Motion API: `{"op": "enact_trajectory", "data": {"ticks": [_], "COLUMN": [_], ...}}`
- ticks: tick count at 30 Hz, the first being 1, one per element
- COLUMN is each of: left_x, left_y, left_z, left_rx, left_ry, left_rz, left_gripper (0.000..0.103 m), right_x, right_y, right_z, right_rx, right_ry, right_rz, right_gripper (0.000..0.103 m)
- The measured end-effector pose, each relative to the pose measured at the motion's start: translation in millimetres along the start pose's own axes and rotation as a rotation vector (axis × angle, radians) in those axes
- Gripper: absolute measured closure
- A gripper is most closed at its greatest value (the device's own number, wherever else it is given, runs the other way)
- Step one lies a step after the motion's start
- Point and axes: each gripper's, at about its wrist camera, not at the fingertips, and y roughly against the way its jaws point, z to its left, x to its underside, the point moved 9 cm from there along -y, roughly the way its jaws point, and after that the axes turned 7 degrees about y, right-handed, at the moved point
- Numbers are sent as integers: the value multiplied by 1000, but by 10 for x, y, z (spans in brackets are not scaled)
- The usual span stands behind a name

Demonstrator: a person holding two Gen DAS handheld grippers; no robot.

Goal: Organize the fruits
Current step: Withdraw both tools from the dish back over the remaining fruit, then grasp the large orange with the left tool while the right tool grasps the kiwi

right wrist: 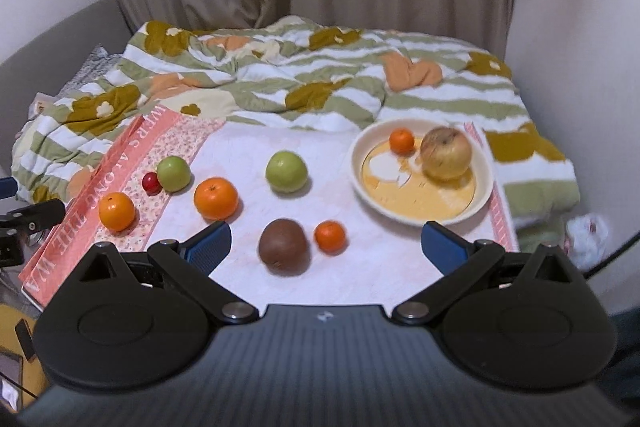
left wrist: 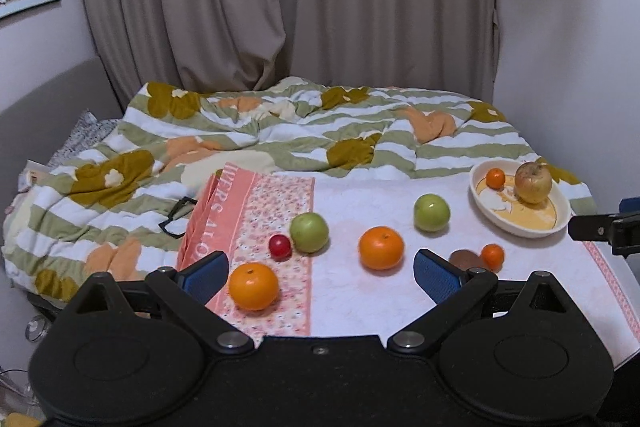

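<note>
Right wrist view shows my right gripper (right wrist: 324, 247) wide open and holding nothing; nearest to it lie the brown kiwi (right wrist: 283, 246) and a small tangerine (right wrist: 329, 236), just beside each other. I judge the kiwi soft and easy to bruise, so I would close gently across its middle. My left gripper (left wrist: 320, 271) is also wide open and empty. Farther are oranges (right wrist: 216, 198), firm and round, likely to roll. Farthest, the bowl (right wrist: 360, 179) already holds an apple (right wrist: 446, 153).
</note>
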Motion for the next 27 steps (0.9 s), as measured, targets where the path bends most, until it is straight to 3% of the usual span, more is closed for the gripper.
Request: {"op": "enact_trajectory", "data": {"ticks": [5, 14, 27], "left_x": [84, 168, 321], "left_y": [-250, -704, -1437], "left_z": [295, 778, 865], "left_rx": [41, 48, 98], "left_ry": [-30, -77, -121], "left_rz": [43, 76, 165], "left_gripper": [2, 2, 3], "right_x": [121, 257, 446], "right_y": [-193, -560, -1128], "right_z": [230, 541, 582], "right_rx": [41, 101, 130], "right_ry": [-59, -117, -142], "right_rz": [18, 52, 115], "right_gripper": [0, 0, 0]}}
